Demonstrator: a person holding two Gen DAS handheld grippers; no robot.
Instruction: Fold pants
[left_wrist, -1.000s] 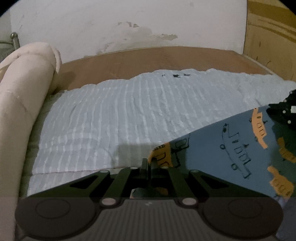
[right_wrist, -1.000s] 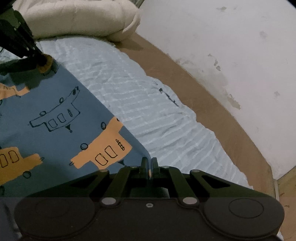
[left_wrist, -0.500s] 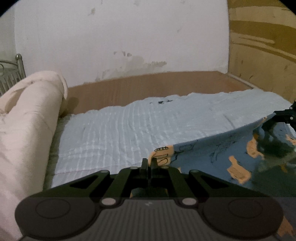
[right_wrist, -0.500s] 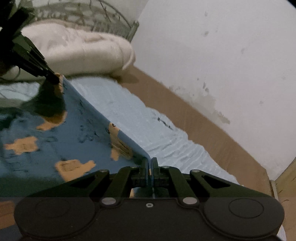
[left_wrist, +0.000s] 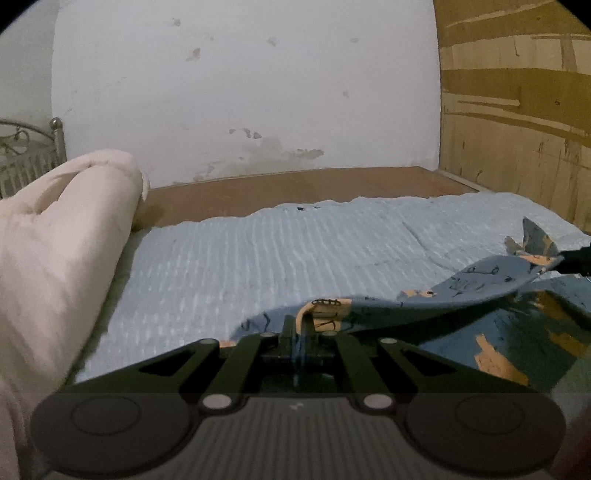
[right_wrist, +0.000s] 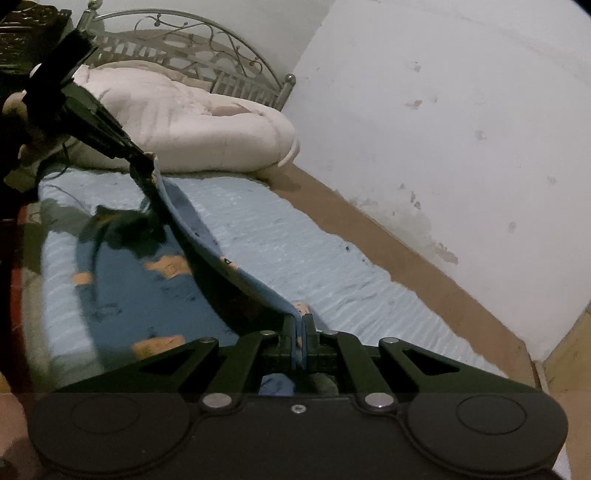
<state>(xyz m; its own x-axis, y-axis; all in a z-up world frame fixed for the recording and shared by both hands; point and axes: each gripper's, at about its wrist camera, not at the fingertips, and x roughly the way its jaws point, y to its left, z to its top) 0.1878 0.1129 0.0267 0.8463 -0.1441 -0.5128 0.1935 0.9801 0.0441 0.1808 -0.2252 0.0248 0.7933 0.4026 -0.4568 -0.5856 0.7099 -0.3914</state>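
The pants (left_wrist: 476, 288) are blue with orange and dark printed vehicles. They lie partly on the light blue sheet (left_wrist: 295, 251) of a bed. My left gripper (left_wrist: 298, 325) is shut on one corner of the pants edge. My right gripper (right_wrist: 300, 325) is shut on the other corner. The edge (right_wrist: 207, 240) hangs lifted and stretched between them above the rest of the pants (right_wrist: 147, 288). The left gripper also shows in the right wrist view (right_wrist: 142, 162), and the right gripper tip shows at the right edge of the left wrist view (left_wrist: 576, 260).
A rolled cream duvet (left_wrist: 55, 243) lies at the head of the bed, before a metal headboard (right_wrist: 192, 48). A brown bed board (left_wrist: 314, 184) runs along the white wall (left_wrist: 240, 92). A wooden panel (left_wrist: 517, 110) stands at the far right.
Both grippers have risen and tilted up, lifting the held pants edge off the sheet. The pants were flat a second ago and now the edge hangs in the air.
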